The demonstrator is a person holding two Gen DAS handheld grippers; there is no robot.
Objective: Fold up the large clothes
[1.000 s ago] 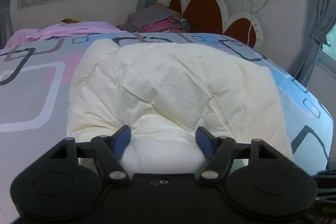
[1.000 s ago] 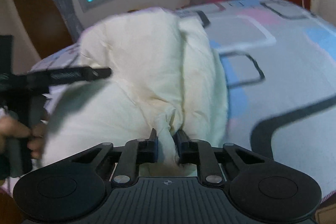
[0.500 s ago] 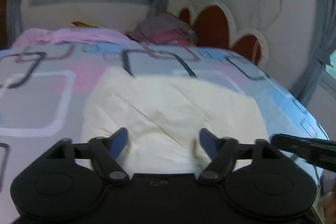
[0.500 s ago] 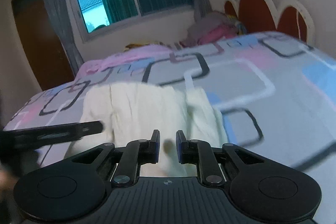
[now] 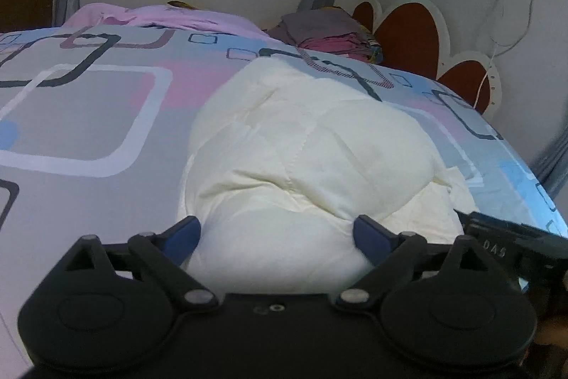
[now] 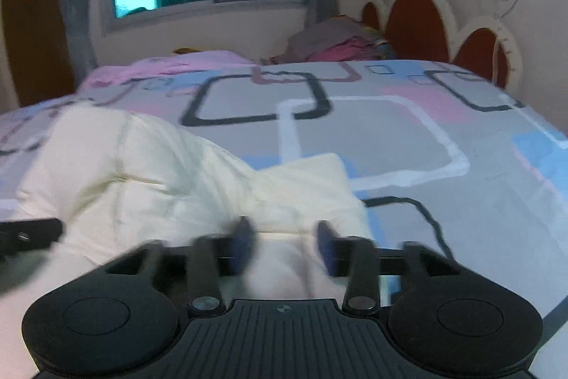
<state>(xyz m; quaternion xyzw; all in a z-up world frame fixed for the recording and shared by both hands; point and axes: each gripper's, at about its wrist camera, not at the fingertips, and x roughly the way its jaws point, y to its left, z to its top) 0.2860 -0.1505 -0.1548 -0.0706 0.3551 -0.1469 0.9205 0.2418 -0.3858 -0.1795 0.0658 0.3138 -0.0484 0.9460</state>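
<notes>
A cream padded garment lies bunched on the bed, its near end rising between the jaws of my left gripper. The left jaws stand wide open on either side of the cloth and do not pinch it. In the right wrist view the same garment spreads to the left and centre. My right gripper is open, blurred by motion, just above the garment's near edge and holds nothing. The right gripper's body shows at the left wrist view's right edge.
The bed has a grey, pink and blue sheet with square outlines. A pile of folded clothes sits at the far end by the red and white headboard. A pink cloth lies under the window.
My right gripper has let go of the garment and its jaws have opened. The garment has dropped onto the bed. My left gripper stays open and has moved closer to the cloth.
</notes>
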